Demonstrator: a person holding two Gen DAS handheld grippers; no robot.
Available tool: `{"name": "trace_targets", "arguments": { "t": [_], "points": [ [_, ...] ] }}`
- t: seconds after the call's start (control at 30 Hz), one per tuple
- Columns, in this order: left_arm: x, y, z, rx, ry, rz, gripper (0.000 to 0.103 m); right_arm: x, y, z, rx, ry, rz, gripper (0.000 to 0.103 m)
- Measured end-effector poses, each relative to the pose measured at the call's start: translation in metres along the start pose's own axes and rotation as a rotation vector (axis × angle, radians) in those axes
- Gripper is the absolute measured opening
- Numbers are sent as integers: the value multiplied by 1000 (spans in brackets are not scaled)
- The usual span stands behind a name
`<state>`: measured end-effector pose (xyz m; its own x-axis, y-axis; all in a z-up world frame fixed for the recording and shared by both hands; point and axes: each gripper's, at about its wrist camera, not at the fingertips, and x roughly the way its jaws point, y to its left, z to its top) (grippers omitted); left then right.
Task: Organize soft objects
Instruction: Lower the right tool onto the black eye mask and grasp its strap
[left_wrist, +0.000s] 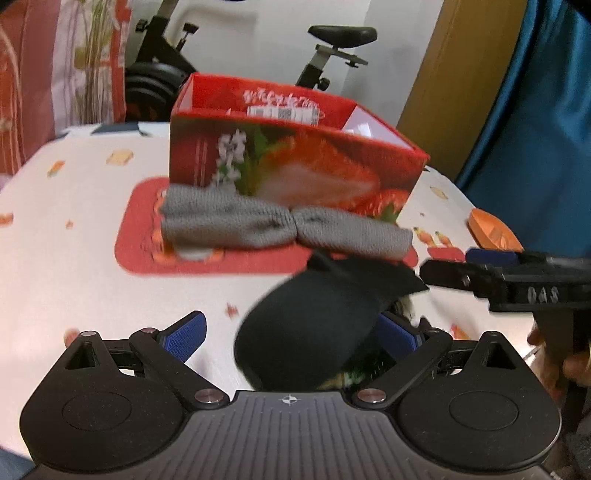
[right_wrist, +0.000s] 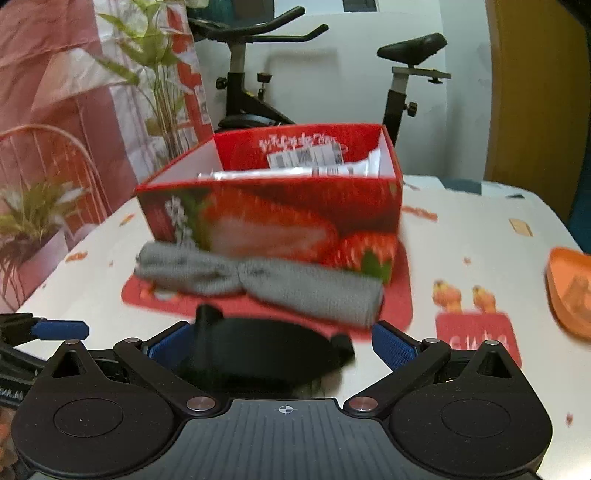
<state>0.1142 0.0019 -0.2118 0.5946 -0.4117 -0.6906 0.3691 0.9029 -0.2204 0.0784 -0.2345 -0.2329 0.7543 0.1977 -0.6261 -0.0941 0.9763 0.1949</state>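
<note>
Both grippers, left (left_wrist: 291, 338) and right (right_wrist: 279, 345), jaws wide, flank black sock (left_wrist: 310, 328); next: grasp it, box (left_wrist: 295, 158) at twelve o'clock.

Counted on the white patterned tablecloth (right_wrist: 480, 229):
One open red cardboard box printed with strawberries (right_wrist: 273, 218), one grey knitted headband cinched in the middle (right_wrist: 258, 284), one black fabric cap (left_wrist: 314, 325), one red rectangular mat (left_wrist: 144, 243), one orange plastic dish (right_wrist: 570, 291); behind, one black exercise bike (right_wrist: 243, 77).
</note>
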Motion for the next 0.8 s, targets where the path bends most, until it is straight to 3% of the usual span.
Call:
{"name": "trace_targets", "arguments": {
  "t": [0.17,0.27,0.5,0.8],
  "points": [
    [3,6,-16,-61,14,-1,99,3,7,-27,-49,51,5,102],
    [7,10,-16,-77,21,29,99,8,7,-28,-48,55,9,102],
    [12,15,-17,-104,59,13,99,11,1,-34,-40,83,23,102],
    [0,1,-23,-62,56,16,99,5,4,-39,-74,124,34,102]
  ]
}}
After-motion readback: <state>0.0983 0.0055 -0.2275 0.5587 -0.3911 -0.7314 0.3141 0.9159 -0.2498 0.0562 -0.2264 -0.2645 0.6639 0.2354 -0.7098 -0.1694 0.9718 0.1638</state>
